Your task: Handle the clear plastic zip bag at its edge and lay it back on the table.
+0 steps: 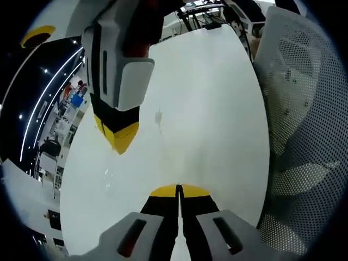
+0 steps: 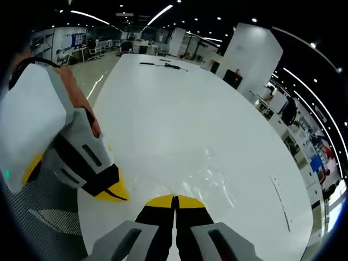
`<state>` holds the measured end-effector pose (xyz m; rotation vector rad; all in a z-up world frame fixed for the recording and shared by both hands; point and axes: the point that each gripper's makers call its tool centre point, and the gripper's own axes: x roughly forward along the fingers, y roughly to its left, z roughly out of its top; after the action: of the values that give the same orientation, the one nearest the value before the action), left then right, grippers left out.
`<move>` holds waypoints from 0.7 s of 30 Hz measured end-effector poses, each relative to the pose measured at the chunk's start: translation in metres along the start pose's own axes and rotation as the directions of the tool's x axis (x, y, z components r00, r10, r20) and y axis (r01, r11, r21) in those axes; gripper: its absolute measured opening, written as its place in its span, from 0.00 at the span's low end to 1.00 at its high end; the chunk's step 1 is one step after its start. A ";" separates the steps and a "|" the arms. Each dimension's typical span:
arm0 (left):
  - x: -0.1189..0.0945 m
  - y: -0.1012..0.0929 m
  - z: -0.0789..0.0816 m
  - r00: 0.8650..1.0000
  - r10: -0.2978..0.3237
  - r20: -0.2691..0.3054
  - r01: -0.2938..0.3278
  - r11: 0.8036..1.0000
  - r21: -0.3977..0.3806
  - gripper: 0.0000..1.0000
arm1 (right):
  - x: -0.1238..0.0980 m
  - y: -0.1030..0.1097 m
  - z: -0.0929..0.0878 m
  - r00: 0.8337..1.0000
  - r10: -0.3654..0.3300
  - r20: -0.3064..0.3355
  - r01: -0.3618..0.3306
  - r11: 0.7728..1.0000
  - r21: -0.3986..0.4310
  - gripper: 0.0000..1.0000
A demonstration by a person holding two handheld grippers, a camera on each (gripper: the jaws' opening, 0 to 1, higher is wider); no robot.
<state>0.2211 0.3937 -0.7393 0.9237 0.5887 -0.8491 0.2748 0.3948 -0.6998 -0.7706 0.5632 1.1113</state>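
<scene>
The clear plastic zip bag (image 2: 215,176) lies flat on the large white oval table (image 2: 179,109), right of centre in the right gripper view, visible mainly by glossy creases. In the left gripper view its faint sheen (image 1: 163,157) appears at centre. Left gripper (image 1: 179,190), bottom centre: yellow-tipped jaws pressed together, nothing between them. Right gripper (image 2: 175,200), bottom centre: jaws likewise together, resting at the bag's near edge. A white perforated mesh chair (image 1: 304,125) stands at right.

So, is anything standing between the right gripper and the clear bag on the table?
Nothing visible is. The right gripper, jaws together, points over bare white table at the clear bag, seen as faint glints just ahead. The left gripper is off to the side, out of that path.
</scene>
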 end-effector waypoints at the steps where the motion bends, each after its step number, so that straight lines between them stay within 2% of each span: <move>1: 0.000 0.001 0.000 1.000 0.002 0.001 -0.002 1.000 -0.001 0.00 | 0.001 0.001 -0.001 1.000 0.002 -0.003 -0.002 1.000 -0.002 0.00; 16: 0.000 0.005 -0.004 1.000 0.008 -0.006 -0.008 1.000 0.013 0.00 | 0.004 0.018 -0.013 0.999 0.045 -0.024 -0.046 0.999 -0.001 0.00; 21: 0.001 0.005 -0.004 1.000 0.005 -0.002 -0.005 0.999 0.043 0.00 | -0.001 0.016 -0.016 0.999 0.023 -0.026 -0.023 1.000 0.010 0.07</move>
<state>0.2257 0.3987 -0.7401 0.9643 0.5716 -0.8593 0.2588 0.3852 -0.7136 -0.7729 0.6003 1.1205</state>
